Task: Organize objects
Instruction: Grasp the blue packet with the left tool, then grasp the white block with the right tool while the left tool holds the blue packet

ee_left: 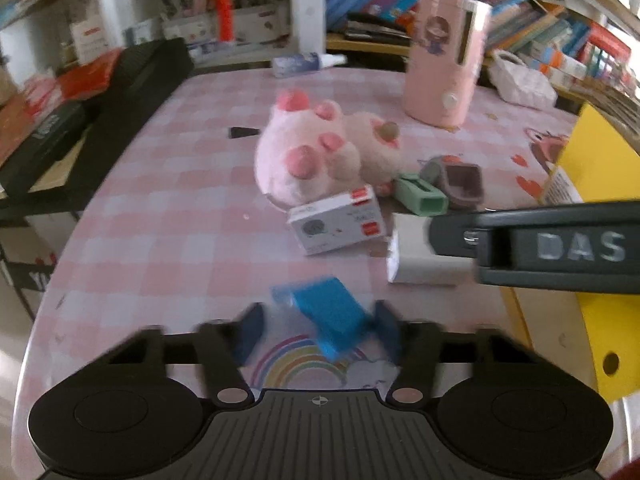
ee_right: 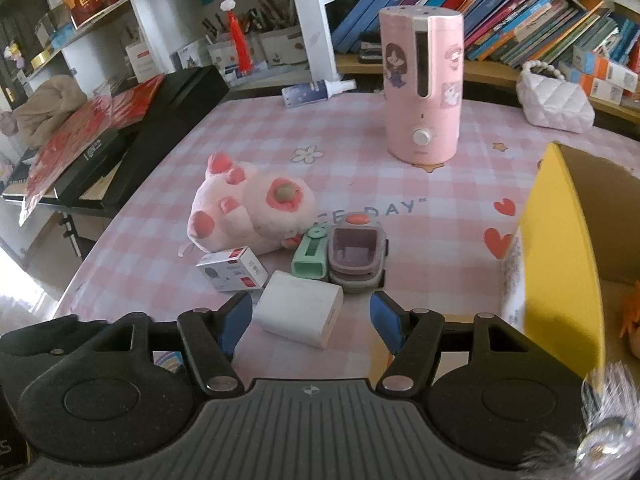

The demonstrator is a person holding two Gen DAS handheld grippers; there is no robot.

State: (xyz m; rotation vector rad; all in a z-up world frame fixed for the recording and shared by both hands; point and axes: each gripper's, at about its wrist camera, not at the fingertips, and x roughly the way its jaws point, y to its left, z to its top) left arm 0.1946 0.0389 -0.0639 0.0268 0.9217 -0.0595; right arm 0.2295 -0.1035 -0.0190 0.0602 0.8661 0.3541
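Observation:
On the pink checked tablecloth (ee_left: 168,240), a small blue box (ee_left: 332,320) lies tilted and blurred between the fingers of my left gripper (ee_left: 318,332). A gap shows on the box's left side, so the jaws stand open around it. My right gripper (ee_right: 311,318) is open, with a white block (ee_right: 298,312) lying partly between its fingers; the pads stand off it. In the left wrist view one right finger (ee_left: 540,248) reaches over that white block (ee_left: 416,264). Just beyond lie a white-and-red carton (ee_right: 232,270), a green case (ee_right: 310,258) and a grey-purple case (ee_right: 356,260).
A pink plush toy (ee_right: 248,208) lies mid-table, and a pink humidifier (ee_right: 424,88) stands behind it. A yellow cardboard box (ee_right: 560,260) stands open at the right edge. Far back are a spray bottle (ee_right: 316,90), a white quilted bag (ee_right: 554,104) and bookshelves. Black boxes (ee_left: 120,92) flank the left.

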